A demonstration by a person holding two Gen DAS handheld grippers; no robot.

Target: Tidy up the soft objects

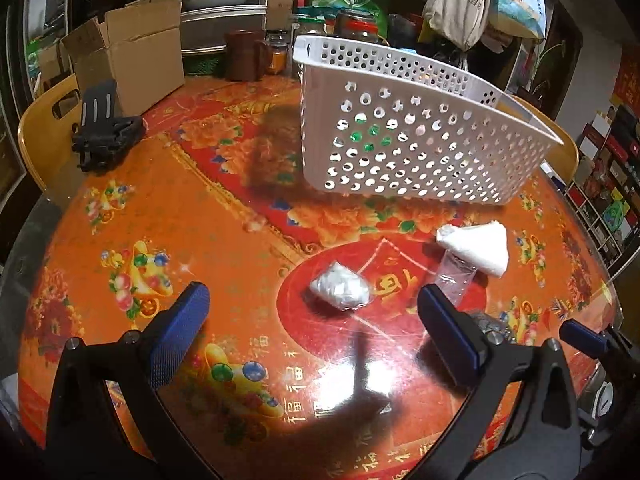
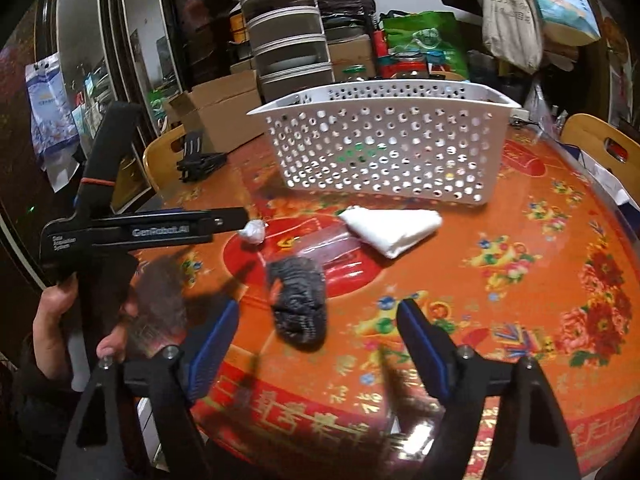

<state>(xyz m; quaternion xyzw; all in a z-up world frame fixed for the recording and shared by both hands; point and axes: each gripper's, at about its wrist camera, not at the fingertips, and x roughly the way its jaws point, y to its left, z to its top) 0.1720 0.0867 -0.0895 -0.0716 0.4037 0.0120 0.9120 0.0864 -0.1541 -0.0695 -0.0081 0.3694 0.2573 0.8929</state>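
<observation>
A white perforated basket (image 1: pixel 420 136) stands on the round red-orange table (image 1: pixel 192 216); it also shows in the right wrist view (image 2: pixel 384 152). In front of it lie a folded white cloth (image 1: pixel 478 246) (image 2: pixel 394 228), a small crumpled clear plastic bag (image 1: pixel 340 290) (image 2: pixel 252 232), a clear plastic wrapper (image 1: pixel 456 276) (image 2: pixel 332 246) and a rolled dark grey sock (image 2: pixel 298 302). My left gripper (image 1: pixel 314 320) is open and empty, just short of the crumpled bag. My right gripper (image 2: pixel 316 332) is open, low over the table, with the sock between its fingers (image 2: pixel 218 336).
A black clamp-like holder (image 1: pixel 106 132) lies at the table's far left near a cardboard box (image 1: pixel 132 48). Jars and a brown mug (image 1: pixel 244 54) stand behind the basket. Wooden chairs (image 2: pixel 604 140) sit around the table. The left gripper's body (image 2: pixel 148 232) crosses the right wrist view.
</observation>
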